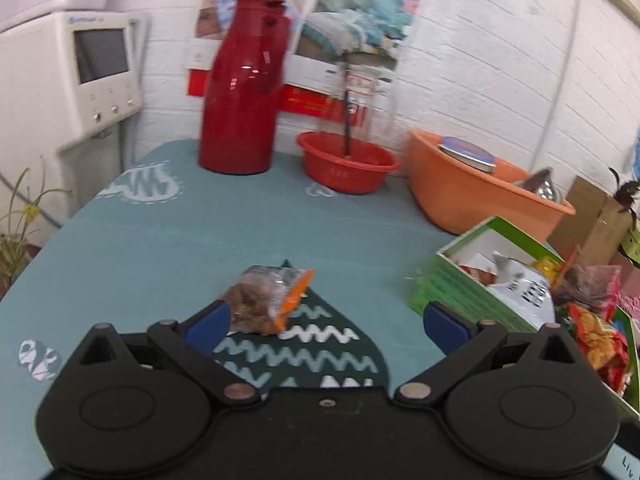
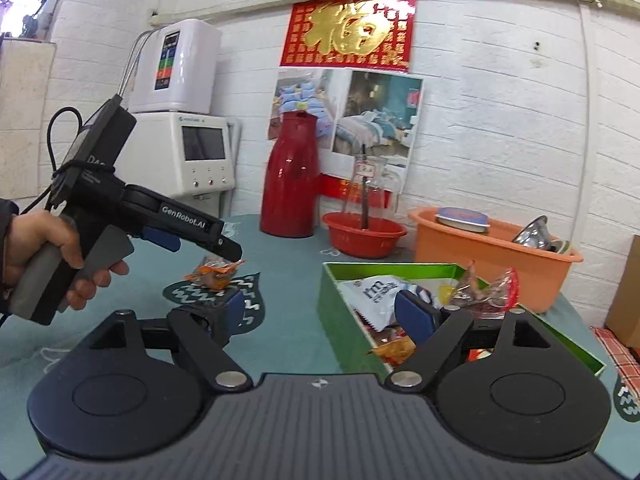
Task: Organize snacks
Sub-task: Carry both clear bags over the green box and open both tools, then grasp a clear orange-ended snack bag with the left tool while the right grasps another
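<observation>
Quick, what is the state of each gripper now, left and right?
Left gripper: jaws open, holding nothing; the snack packet lies by one finger.
Right gripper: jaws wide open, empty, at the green box.

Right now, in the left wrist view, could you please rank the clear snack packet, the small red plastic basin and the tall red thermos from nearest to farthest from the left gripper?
1. Clear snack packet: just ahead of the left gripper, by its left finger.
2. Small red plastic basin: far, centre-right.
3. Tall red thermos: far left; roughly level with the basin, too close to call.

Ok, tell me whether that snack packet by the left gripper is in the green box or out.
Out. The snack packet lies on the tablecloth, apart from the green box, between the left gripper's open jaws.
</observation>
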Available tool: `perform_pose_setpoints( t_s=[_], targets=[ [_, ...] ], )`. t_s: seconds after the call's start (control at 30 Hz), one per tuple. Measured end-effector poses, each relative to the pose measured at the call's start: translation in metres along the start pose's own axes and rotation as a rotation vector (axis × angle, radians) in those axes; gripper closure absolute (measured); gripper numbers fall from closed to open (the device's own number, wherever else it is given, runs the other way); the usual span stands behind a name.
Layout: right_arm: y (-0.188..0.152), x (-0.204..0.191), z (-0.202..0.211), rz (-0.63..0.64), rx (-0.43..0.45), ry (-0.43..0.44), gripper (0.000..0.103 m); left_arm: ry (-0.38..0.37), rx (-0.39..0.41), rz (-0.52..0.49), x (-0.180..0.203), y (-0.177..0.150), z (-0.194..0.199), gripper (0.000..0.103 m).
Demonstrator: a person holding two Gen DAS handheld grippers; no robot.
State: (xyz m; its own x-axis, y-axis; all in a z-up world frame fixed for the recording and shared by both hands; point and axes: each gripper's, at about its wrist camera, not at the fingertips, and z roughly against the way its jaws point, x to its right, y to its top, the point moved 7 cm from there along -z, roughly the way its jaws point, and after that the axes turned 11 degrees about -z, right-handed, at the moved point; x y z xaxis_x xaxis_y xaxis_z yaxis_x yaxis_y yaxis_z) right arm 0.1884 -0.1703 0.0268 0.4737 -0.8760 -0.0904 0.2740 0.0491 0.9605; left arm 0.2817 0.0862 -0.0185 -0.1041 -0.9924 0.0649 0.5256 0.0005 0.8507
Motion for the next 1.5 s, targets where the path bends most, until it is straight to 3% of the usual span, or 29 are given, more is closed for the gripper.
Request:
perform_pose_setpoints(
  t_s=[0.13, 0.3, 0.5, 0.53, 0.57, 0.8, 0.93, 1.03, 1.2, 1.5],
  targets=[
    [-0.007, -0.014, -0.010, 0.008, -0.039, 0.035, 0.000, 0.032, -0.003, 0.078, -0.033, 0.003, -0.012, 0.000],
    [-0.016, -0.021, -0.022, 0.000, -0.091, 0.054, 0.000, 0.048, -0.007, 0.098, -0.046, 0.009, -0.037, 0.000],
    [-0.029, -0.023, -0.034, -0.008, -0.138, 0.062, 0.000, -0.007, -0.050, 0.115, -0.044, 0.009, -0.068, 0.000],
    [-0.031, -0.022, -0.035, -0.010, -0.147, 0.062, 0.000, -0.032, -0.068, 0.123, -0.043, 0.005, -0.071, 0.031],
    [-0.032, -0.021, -0.035, -0.012, -0.155, 0.060, 0.000, -0.052, -0.086, 0.125, -0.041, 0.001, -0.073, 0.045],
    [-0.036, -0.022, -0.028, -0.038, -0.176, 0.077, 0.000, -0.230, -0.133, 0.028, 0.017, -0.030, -0.033, 0.043],
    [-0.044, -0.025, -0.016, -0.038, -0.193, 0.088, 0.000, -0.344, -0.177, -0.020, 0.059, -0.052, 0.000, 0.034],
    [-0.052, -0.025, -0.009, -0.063, -0.219, 0.102, 0.000, -0.362, -0.153, -0.037, 0.067, -0.057, 0.024, 0.000],
    [-0.059, -0.032, -0.013, -0.122, -0.274, 0.128, 0.000, -0.353, -0.144, -0.006, 0.057, -0.055, 0.035, 0.000],
    [-0.061, -0.044, -0.055, -0.233, -0.355, 0.159, 0.000, -0.395, -0.182, 0.078, 0.054, -0.061, 0.018, 0.000]
  ],
)
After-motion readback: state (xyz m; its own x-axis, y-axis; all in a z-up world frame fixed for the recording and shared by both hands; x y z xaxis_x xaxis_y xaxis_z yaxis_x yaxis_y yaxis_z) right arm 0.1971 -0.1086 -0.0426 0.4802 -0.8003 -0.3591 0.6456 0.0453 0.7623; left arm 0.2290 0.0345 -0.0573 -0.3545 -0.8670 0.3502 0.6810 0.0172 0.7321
